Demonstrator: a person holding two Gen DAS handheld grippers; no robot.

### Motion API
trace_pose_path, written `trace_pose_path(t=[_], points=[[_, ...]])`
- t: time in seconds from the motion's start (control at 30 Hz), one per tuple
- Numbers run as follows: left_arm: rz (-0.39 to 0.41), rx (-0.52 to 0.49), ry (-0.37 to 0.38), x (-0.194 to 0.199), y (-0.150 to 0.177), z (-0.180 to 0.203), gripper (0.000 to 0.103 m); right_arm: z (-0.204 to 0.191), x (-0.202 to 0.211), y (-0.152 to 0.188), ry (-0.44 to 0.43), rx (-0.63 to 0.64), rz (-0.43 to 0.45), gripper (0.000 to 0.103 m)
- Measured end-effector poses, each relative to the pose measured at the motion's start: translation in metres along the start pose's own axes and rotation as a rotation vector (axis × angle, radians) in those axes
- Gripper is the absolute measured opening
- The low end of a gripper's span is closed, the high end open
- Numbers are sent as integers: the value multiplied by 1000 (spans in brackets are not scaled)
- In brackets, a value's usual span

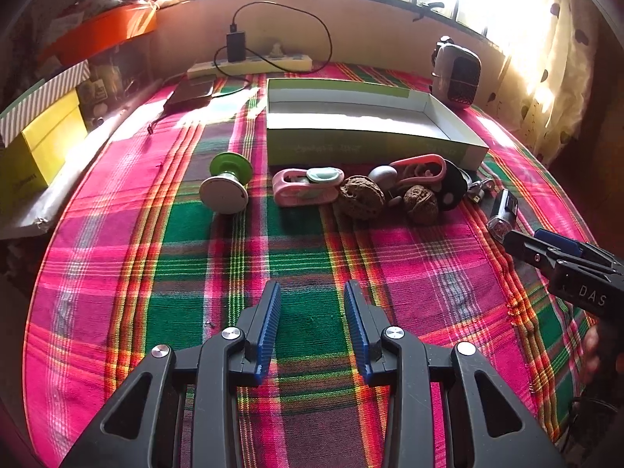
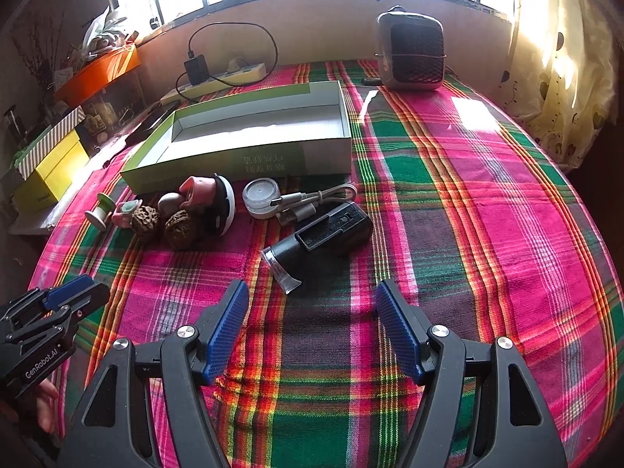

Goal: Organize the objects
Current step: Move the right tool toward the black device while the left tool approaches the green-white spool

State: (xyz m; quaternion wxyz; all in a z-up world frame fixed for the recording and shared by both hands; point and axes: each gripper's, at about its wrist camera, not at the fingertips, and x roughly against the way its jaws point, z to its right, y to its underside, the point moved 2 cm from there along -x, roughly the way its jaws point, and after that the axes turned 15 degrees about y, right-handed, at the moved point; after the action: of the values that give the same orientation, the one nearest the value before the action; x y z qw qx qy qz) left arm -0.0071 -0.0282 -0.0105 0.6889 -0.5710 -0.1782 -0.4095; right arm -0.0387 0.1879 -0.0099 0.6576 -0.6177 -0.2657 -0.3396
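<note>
Both tools gape empty over the plaid desk: left tool (image 1: 312, 312), right tool (image 2: 312, 323). Clutter lies mid-desk before the empty box (image 2: 249, 132). Grabbing the scope (image 2: 323, 234) could roll it, or snag the cable (image 2: 312, 199).

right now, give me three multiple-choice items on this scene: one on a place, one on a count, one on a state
1. Where do the small things lie?
A inside the box
B on the cloth in front of the box
C on the windowsill

2. How many walnuts?
A two
B four
C none

3. The box is:
A closed
B full
C open and empty

Answers:
1 B, the spool and the rest lie on the cloth before the box.
2 A, two walnuts show.
3 C, its white inside shows bare.
</note>
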Motion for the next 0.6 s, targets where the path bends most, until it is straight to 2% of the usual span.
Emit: trace_pose_path(t=[0.17, 0.33, 0.6], points=[[39, 65, -2, 11, -6, -20, 33, -6, -5, -13, 10, 2, 14, 68], [62, 90, -27, 16, -12, -34, 33, -3, -16, -23, 67, -30, -3, 69], [69, 98, -44, 13, -30, -50, 34, -7, -27, -26, 120, -2, -21, 69]])
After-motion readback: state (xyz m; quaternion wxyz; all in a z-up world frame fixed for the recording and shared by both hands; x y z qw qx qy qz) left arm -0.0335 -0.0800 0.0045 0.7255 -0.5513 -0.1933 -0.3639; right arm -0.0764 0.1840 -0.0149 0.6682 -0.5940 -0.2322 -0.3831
